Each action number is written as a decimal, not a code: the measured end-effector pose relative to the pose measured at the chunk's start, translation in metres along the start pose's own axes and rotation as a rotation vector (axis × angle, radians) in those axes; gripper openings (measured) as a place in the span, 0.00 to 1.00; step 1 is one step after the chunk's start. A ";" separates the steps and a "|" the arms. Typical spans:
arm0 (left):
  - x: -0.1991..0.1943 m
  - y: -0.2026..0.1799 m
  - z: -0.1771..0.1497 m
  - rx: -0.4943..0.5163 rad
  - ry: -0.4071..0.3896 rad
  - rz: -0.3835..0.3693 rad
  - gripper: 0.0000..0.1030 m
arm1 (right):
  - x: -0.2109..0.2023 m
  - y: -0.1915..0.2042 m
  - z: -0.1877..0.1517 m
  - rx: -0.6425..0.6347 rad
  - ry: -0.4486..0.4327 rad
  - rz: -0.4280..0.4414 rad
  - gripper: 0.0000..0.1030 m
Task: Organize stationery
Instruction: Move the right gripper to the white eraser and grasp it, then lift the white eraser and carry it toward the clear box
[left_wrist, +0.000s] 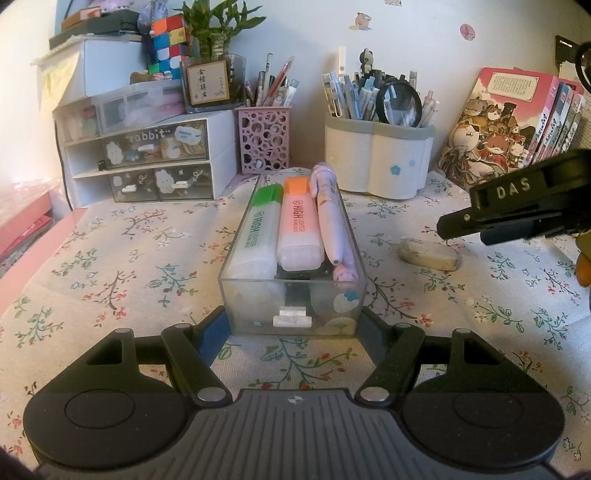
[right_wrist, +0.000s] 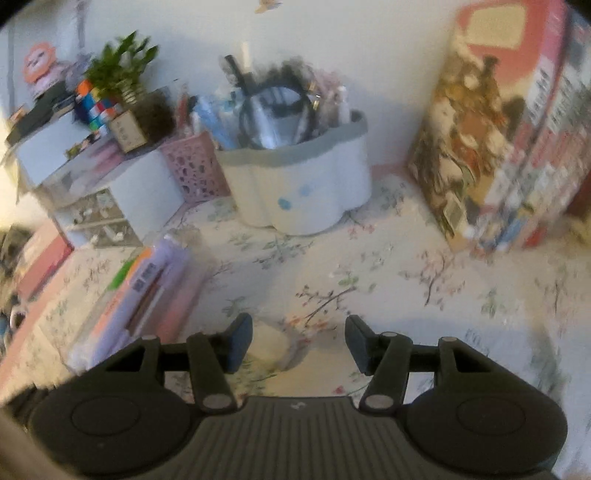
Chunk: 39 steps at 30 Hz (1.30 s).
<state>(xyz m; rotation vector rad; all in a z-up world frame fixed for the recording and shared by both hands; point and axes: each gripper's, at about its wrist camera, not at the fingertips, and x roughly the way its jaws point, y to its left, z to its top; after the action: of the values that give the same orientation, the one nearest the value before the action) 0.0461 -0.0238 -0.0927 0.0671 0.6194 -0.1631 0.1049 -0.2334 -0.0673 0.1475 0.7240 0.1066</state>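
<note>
A clear plastic drawer box (left_wrist: 291, 295) sits on the floral cloth, holding a green highlighter (left_wrist: 256, 229), an orange highlighter (left_wrist: 297, 225) and a lilac pen (left_wrist: 330, 218). My left gripper (left_wrist: 293, 328) is shut on the box's near end, one finger on each side. A whitish eraser (left_wrist: 430, 254) lies on the cloth right of the box. My right gripper (right_wrist: 295, 341) is open just above the eraser (right_wrist: 269, 347), which lies between its fingers nearer the left one; it also shows from the side in the left wrist view (left_wrist: 458, 227). The box shows blurred at left in the right wrist view (right_wrist: 140, 299).
At the back stand a white flower-shaped pen holder (left_wrist: 380, 158), a pink perforated pen cup (left_wrist: 264, 138), a small drawer unit (left_wrist: 147, 162) with a plant and cube on top, and a row of books (left_wrist: 517, 122) at right.
</note>
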 end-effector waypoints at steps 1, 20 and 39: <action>0.000 -0.001 0.000 0.000 0.000 0.000 0.69 | 0.001 0.000 0.001 -0.042 -0.006 0.009 0.42; 0.000 -0.001 0.000 0.000 0.000 0.000 0.69 | -0.008 0.020 -0.025 -0.127 -0.067 0.129 0.29; 0.001 -0.002 0.000 0.000 0.000 0.000 0.69 | -0.018 0.015 -0.003 0.044 -0.071 0.126 0.29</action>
<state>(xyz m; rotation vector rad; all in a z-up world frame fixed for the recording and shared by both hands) 0.0462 -0.0256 -0.0931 0.0673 0.6194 -0.1628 0.0888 -0.2211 -0.0557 0.2381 0.6458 0.2048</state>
